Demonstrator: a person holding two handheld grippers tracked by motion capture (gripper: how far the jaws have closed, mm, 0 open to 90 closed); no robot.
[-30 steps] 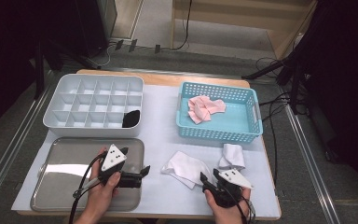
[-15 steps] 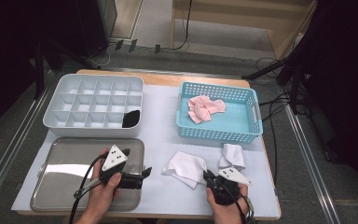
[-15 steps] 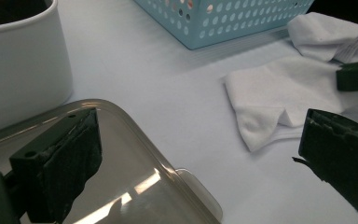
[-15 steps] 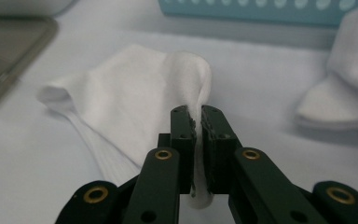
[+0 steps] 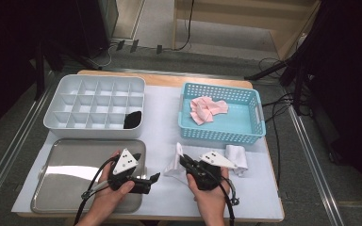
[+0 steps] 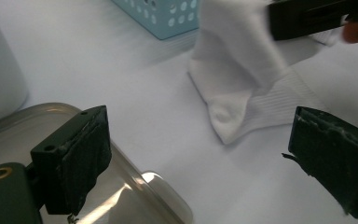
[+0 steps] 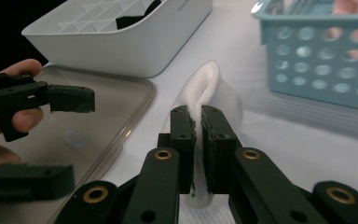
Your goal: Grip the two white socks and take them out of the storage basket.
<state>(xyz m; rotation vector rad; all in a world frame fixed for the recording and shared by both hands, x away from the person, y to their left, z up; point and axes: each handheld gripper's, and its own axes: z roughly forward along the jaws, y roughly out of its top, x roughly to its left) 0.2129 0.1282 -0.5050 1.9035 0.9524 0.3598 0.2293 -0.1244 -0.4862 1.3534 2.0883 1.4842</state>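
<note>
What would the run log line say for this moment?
right gripper: shut on white sock, jaws just closed | left gripper: open, over metal tray edge | sock partly lifted

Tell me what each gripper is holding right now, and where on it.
The right gripper pinches the white sock on a raised fold of its fabric. The left gripper is open, holding nothing.

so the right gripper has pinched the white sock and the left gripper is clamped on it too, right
Not quite. The right gripper is shut on the white sock, but the left gripper is open, its pads apart with nothing between them, the sock lying beyond. The left gripper view shows it.
</note>
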